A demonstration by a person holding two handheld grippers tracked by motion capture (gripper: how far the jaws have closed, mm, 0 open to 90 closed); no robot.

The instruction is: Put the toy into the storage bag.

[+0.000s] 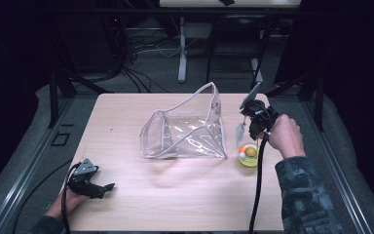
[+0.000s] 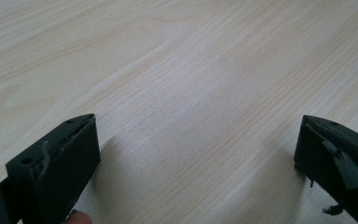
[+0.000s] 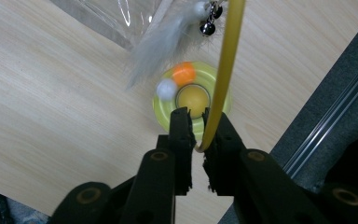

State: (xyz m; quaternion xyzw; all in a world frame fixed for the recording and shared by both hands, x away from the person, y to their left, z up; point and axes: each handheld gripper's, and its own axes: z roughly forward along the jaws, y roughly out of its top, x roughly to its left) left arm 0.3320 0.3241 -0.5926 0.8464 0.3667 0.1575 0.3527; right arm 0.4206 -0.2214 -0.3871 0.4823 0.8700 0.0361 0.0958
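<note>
pale wood grain ran across the table, dark floor and cables behind it. over to the right gripper first: its jaws were pressed nearly together on a thin yellow wand, pinching it near the lower end, and the wand rose up and away from the tips. a grey feather and a small dark bell dangled from the wand's far end, hanging over the yellow-green ball track toy that sat on the table with an orange ball and a white ball in its ring. from the high view that toy sat just beside the right lower corner of the clear plastic bag, which lay open on the middle of the table, empty as far as one could tell.

the left gripper rested well apart at the near left edge, jaws spread wide over bare wood, nothing between them.

my read: the wand was lifted and in hand, but nothing had gone into the bag yet. the feather toy looked set to be carried to the bag's mouth, with the ball track toy left to follow and the left gripper free to hold the opening.
</note>
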